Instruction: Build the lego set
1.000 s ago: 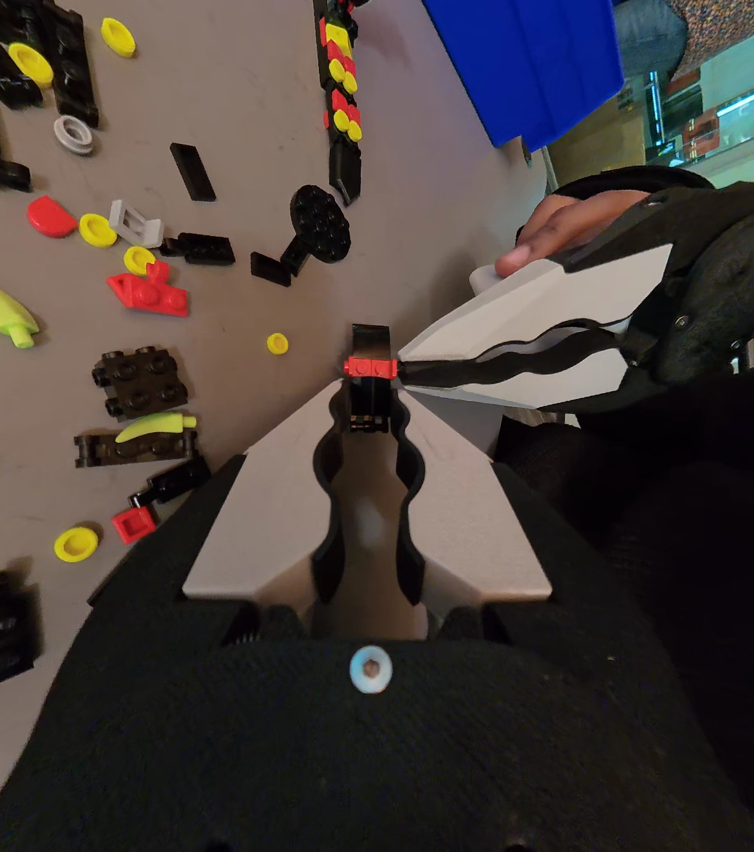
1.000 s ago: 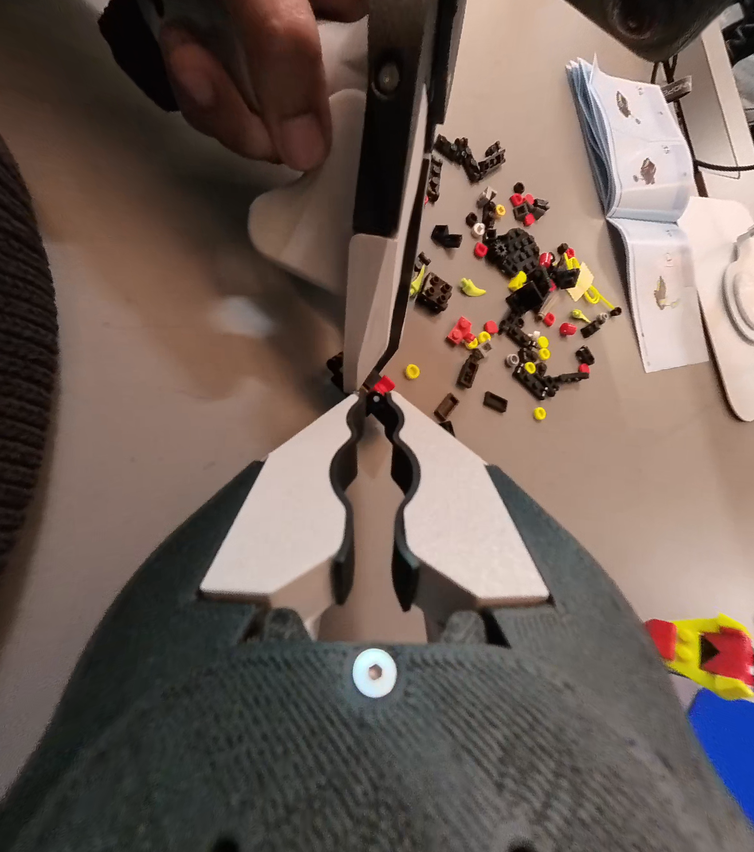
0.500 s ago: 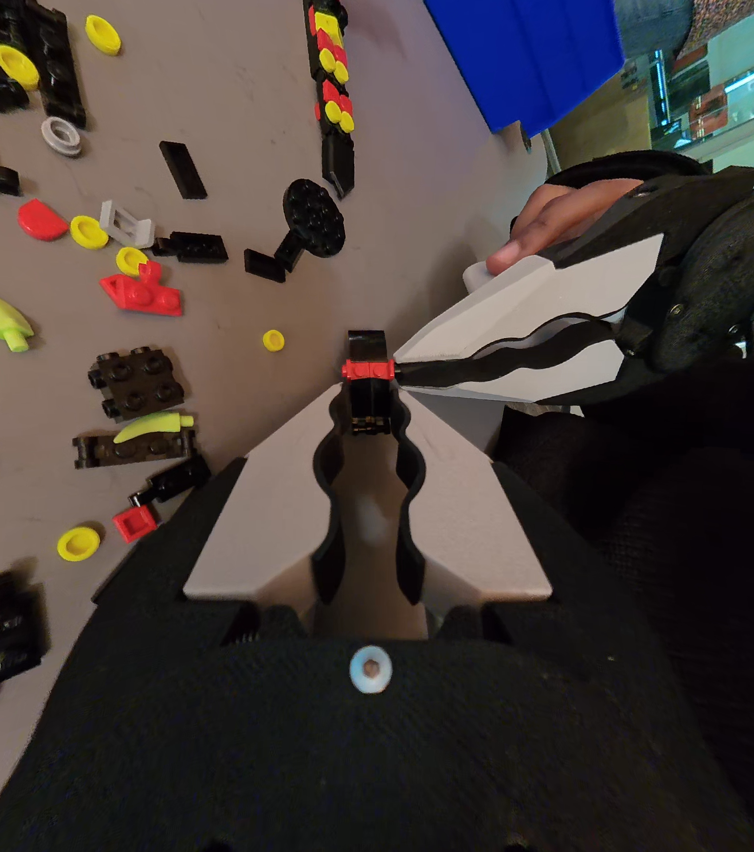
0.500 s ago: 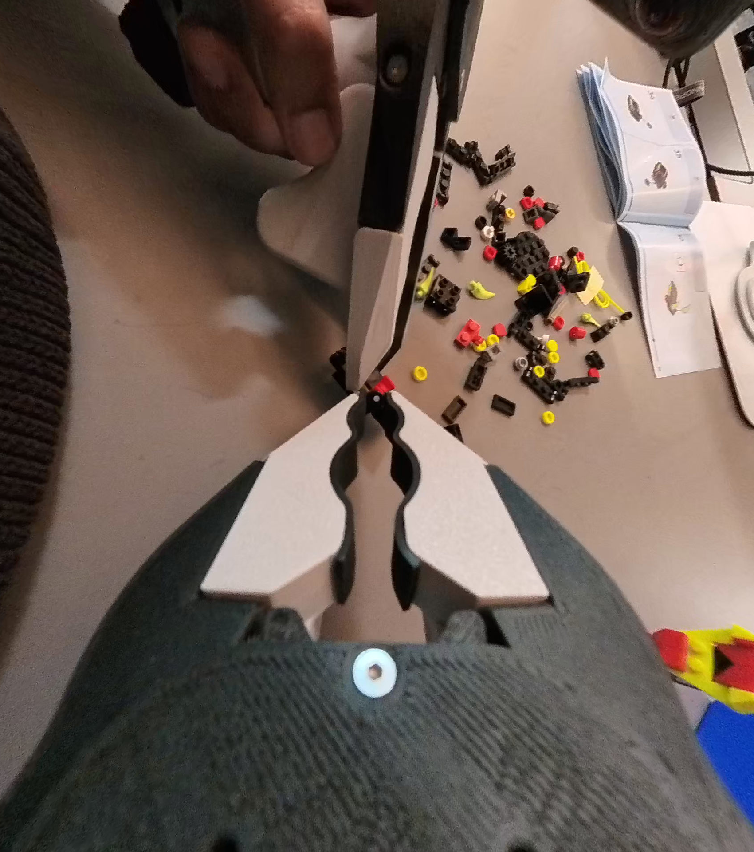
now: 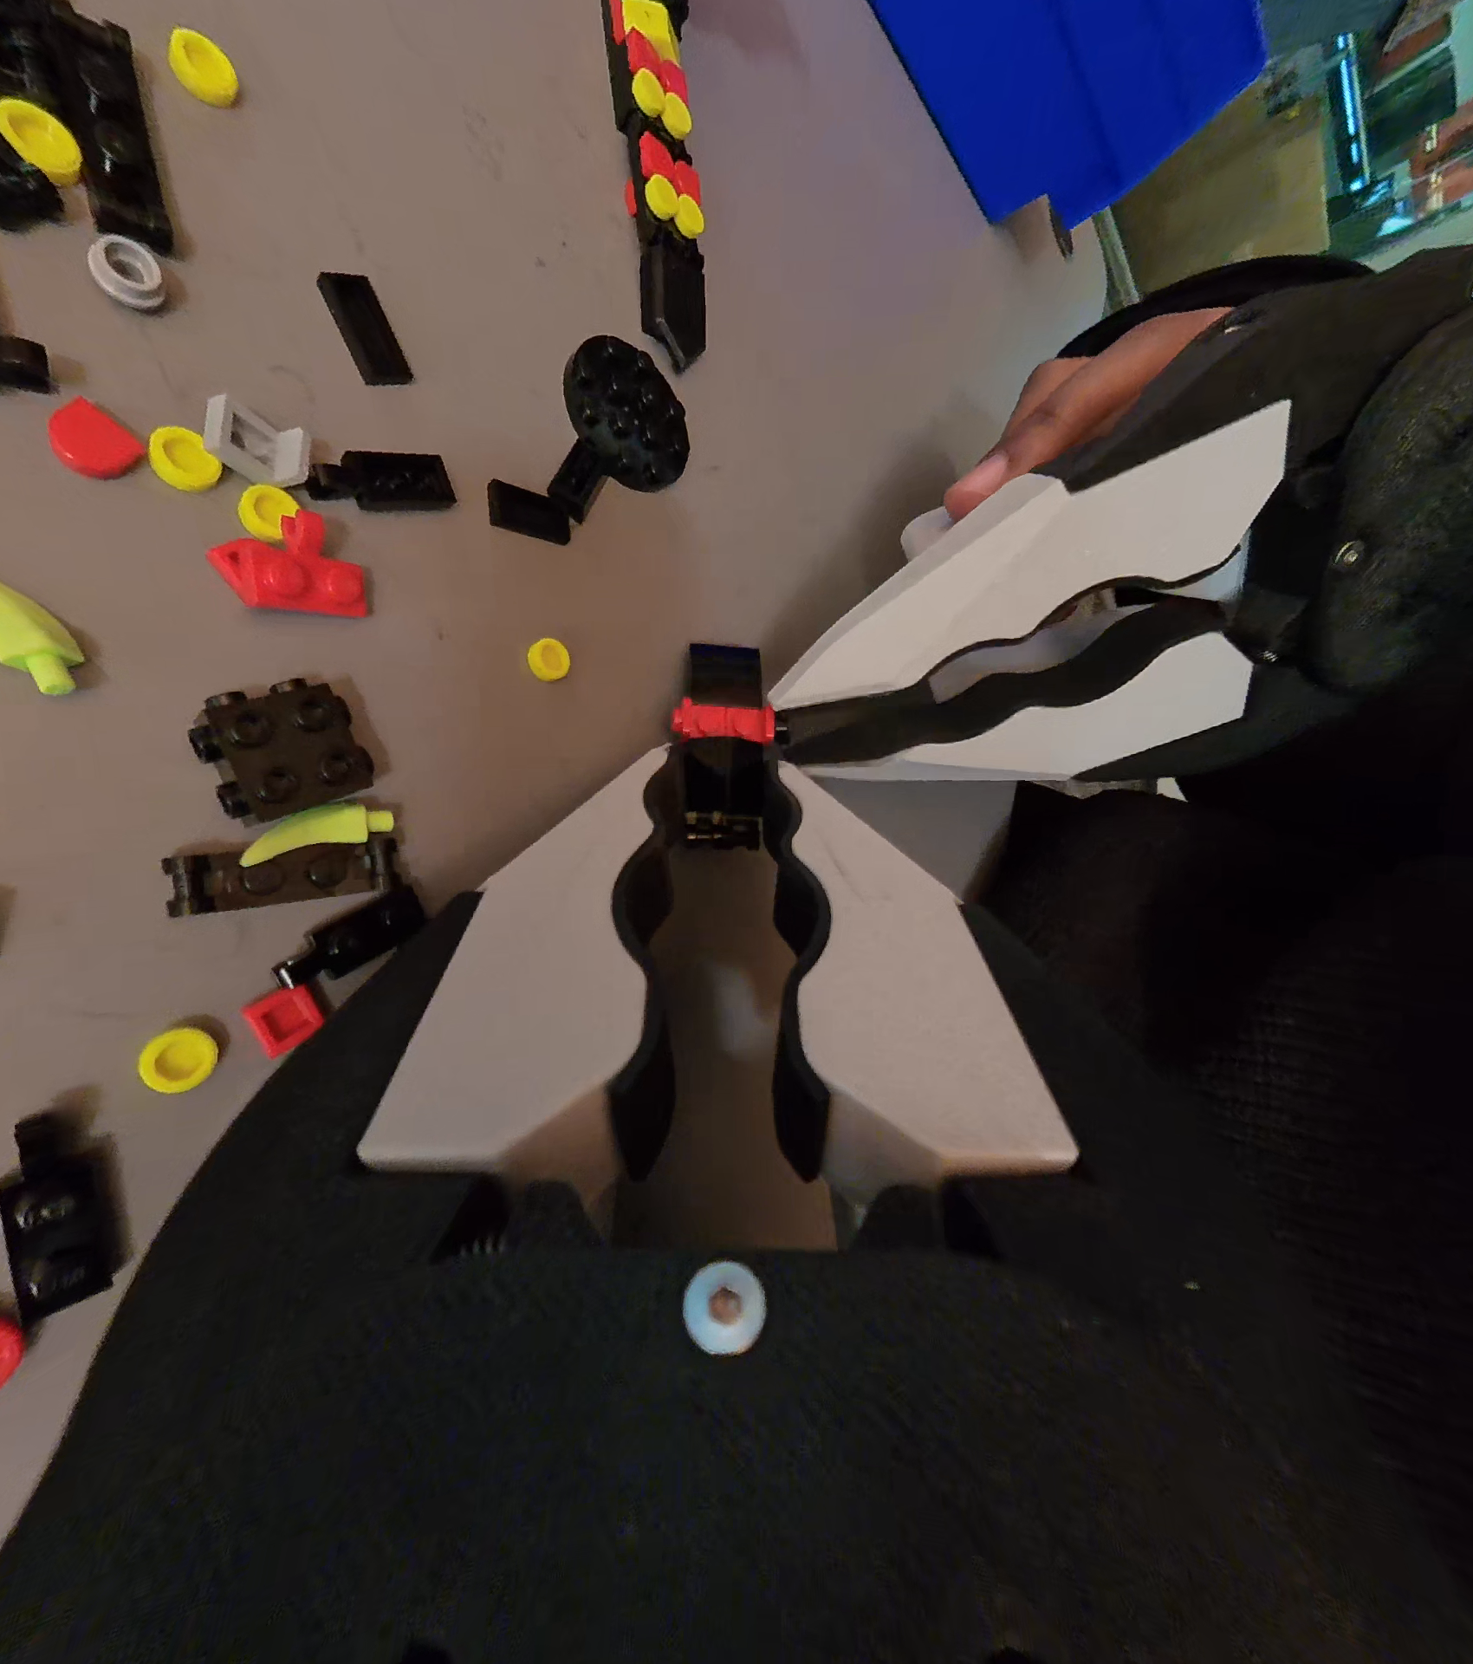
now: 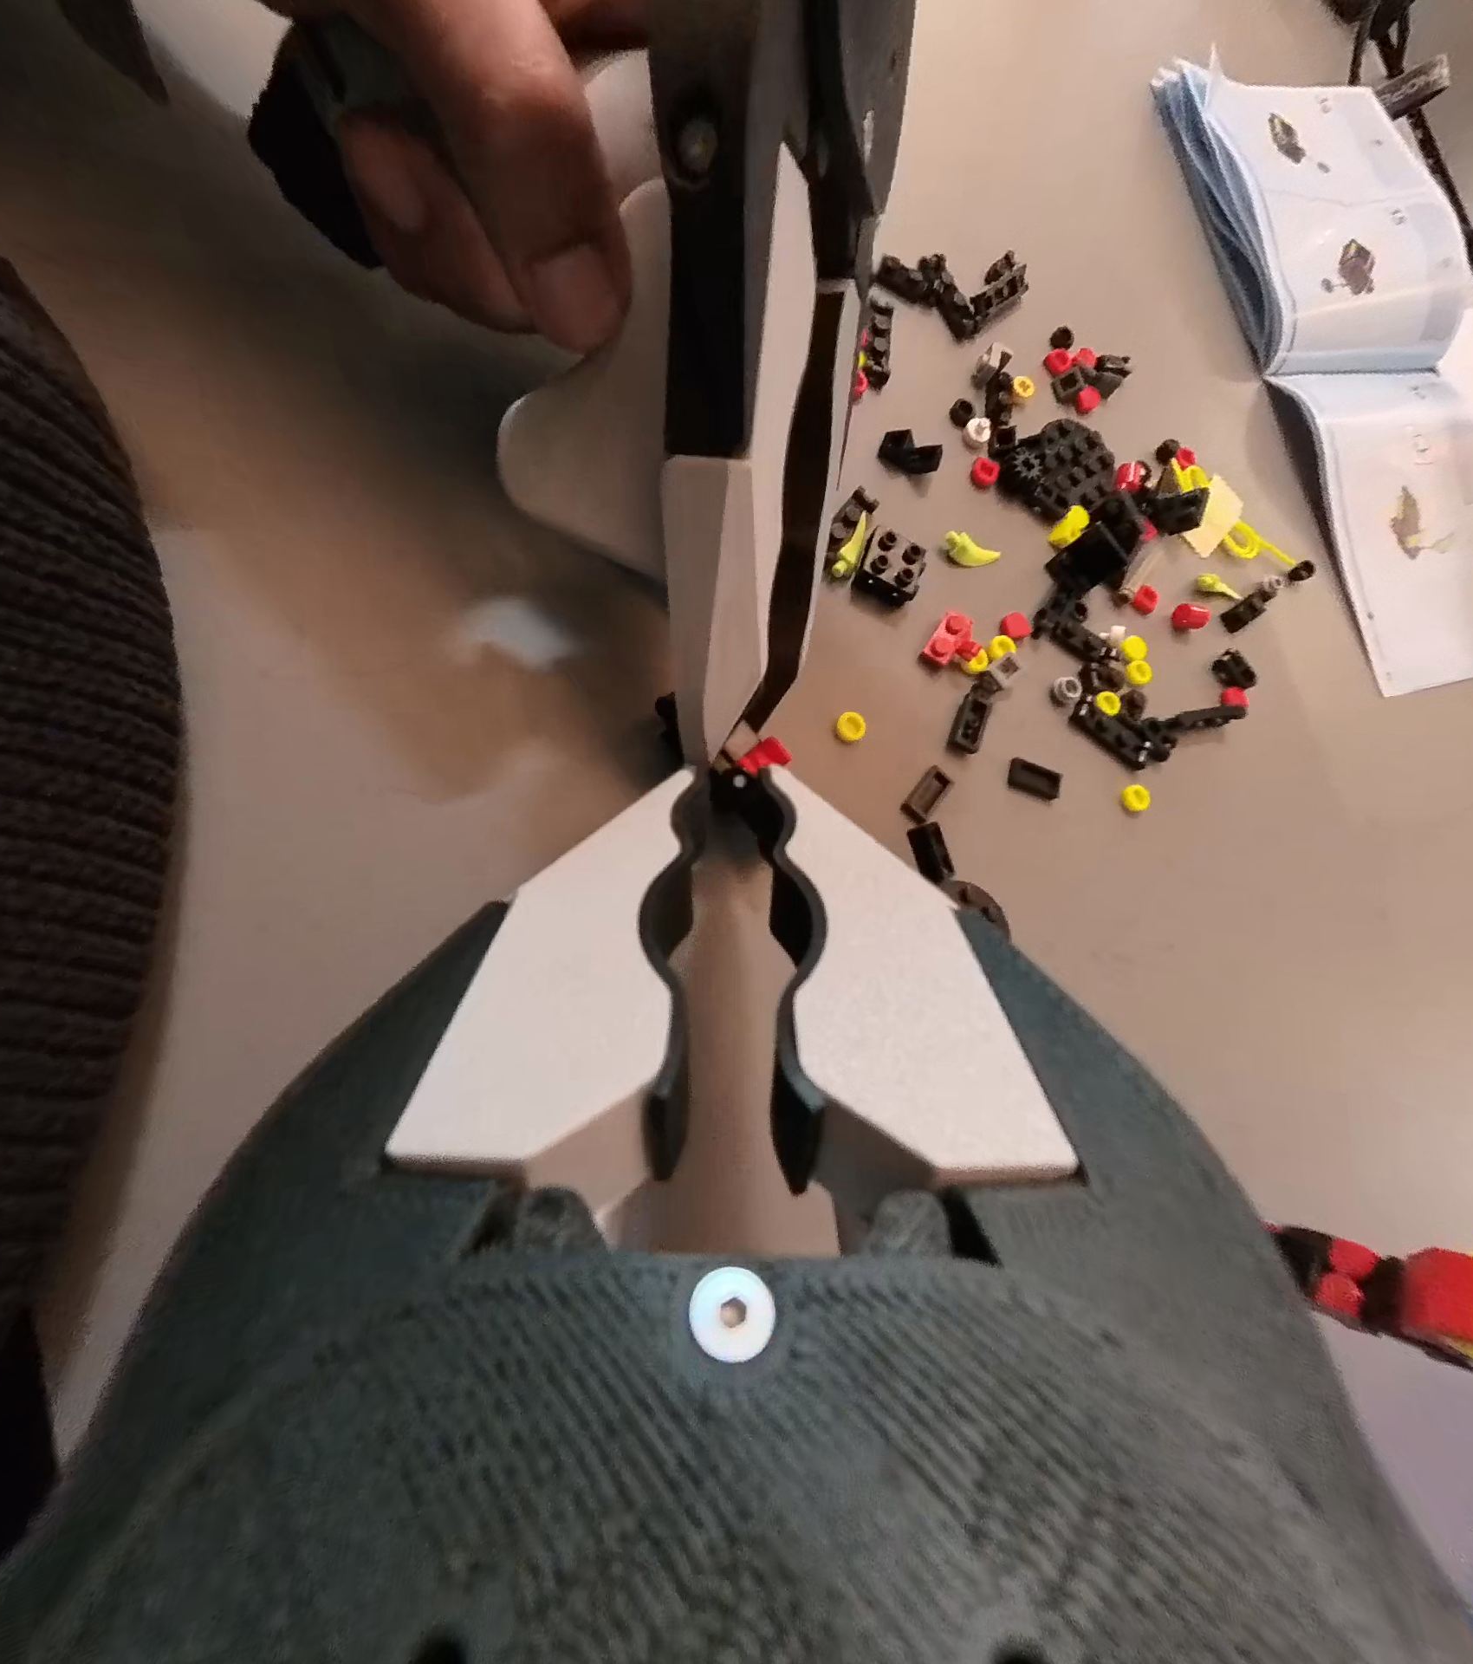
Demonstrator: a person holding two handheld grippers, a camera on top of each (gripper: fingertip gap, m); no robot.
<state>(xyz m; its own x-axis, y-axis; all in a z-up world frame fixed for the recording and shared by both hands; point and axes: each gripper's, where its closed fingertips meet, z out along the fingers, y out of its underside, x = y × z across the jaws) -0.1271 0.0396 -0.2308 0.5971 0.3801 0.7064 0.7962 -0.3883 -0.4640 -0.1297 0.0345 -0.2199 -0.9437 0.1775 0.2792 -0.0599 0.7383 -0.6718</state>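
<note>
Above the grey table [image 5: 463,225], left gripper [image 5: 719,765] pinching a black piece [image 5: 722,684], right gripper [image 6: 737,788] closing its tips on the red piece [image 5: 722,720] crossing it, loose bricks [image 6: 1075,558] lying beyond.

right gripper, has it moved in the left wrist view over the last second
No. The right gripper stays pinched at the red piece on the black piece, same spot against the left gripper.

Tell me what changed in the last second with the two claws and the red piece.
Almost nothing changed. The left claw stays shut on the black piece, and the right claw keeps its tips at the red piece across it. Nothing was released; both views drifted slightly over the loose bricks.
</note>
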